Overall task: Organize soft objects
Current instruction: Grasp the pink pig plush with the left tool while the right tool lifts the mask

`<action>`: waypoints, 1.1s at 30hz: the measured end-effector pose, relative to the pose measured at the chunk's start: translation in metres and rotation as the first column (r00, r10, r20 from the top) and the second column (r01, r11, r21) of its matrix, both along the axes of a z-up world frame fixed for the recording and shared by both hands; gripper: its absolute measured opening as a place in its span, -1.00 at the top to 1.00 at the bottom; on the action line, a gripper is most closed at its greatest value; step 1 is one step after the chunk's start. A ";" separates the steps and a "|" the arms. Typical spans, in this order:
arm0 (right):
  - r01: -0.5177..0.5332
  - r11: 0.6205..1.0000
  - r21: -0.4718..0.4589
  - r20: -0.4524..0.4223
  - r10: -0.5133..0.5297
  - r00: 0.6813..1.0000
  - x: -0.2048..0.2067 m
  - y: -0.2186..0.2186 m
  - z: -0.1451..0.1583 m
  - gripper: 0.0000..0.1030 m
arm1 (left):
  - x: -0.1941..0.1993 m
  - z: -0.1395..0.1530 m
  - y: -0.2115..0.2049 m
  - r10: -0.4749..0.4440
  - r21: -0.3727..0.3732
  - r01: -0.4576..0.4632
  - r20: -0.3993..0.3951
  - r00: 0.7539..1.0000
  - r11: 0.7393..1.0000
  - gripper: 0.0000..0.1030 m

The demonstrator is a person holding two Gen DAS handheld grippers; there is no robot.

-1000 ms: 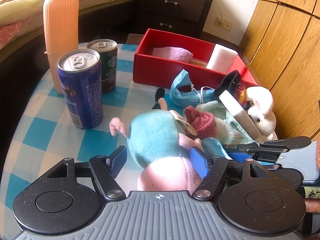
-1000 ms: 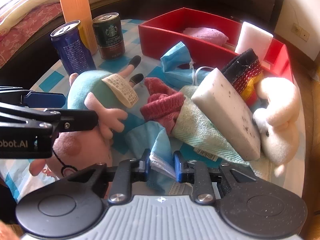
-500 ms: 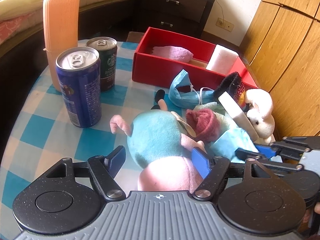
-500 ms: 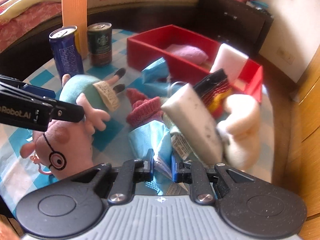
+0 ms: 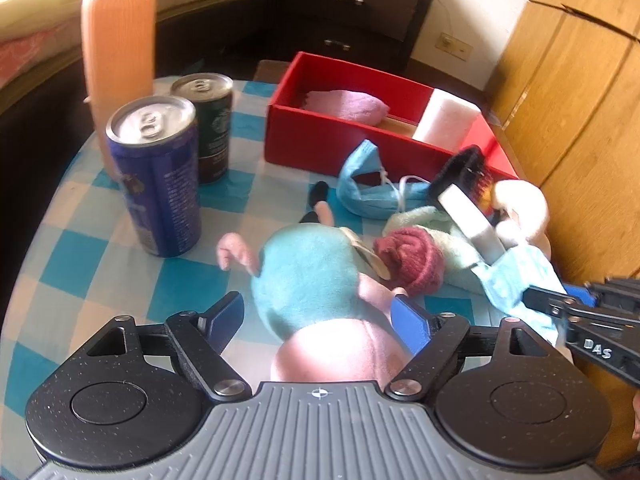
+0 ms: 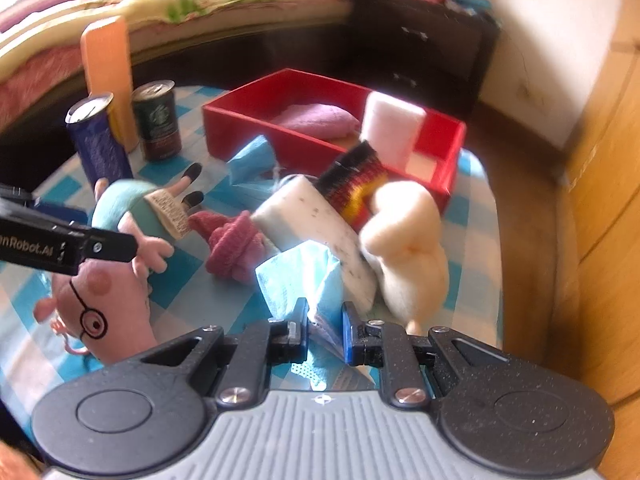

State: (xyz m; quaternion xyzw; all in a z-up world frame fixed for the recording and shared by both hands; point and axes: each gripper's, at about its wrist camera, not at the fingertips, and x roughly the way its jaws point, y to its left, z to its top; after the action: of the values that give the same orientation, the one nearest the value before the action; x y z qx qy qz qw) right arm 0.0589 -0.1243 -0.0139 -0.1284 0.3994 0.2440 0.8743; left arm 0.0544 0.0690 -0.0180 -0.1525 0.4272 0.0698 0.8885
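The left gripper (image 5: pixel 320 316) had its jaws opening around the pink-headed plush pig in a teal dress (image 5: pixel 308 280), which lay on the blue-and-white checked tablecloth (image 5: pixel 100 264). The right gripper (image 6: pixel 325 320) was clamped tight on a crumpled light-blue face mask (image 6: pixel 304 276), beside the white sponge block (image 6: pixel 320 220), near the red cardboard box (image 6: pixel 320 136)

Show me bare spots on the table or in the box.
Free: checked cloth between the blue can and pig plush; box floor between pink cloth and white block. Crowded: pile right of the plush.
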 end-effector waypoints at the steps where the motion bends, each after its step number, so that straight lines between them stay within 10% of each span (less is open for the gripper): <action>1: 0.014 1.000 0.020 -0.014 -0.014 1.000 0.002 -0.005 0.001 1.00 | 0.000 0.000 0.003 0.010 -0.013 -0.010 -0.002 1.000 1.000 -0.54; 33: 0.013 0.987 0.163 -0.075 0.000 0.997 0.000 -0.009 0.015 1.00 | 0.009 0.012 -0.032 -0.085 0.042 0.085 -0.008 0.996 0.995 -0.31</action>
State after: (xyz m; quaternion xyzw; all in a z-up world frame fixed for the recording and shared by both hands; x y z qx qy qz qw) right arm 0.0585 -0.1333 0.0013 -0.0458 0.4109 0.2778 0.8671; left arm 0.0638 0.0369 -0.0057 -0.1151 0.4343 0.0413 0.8924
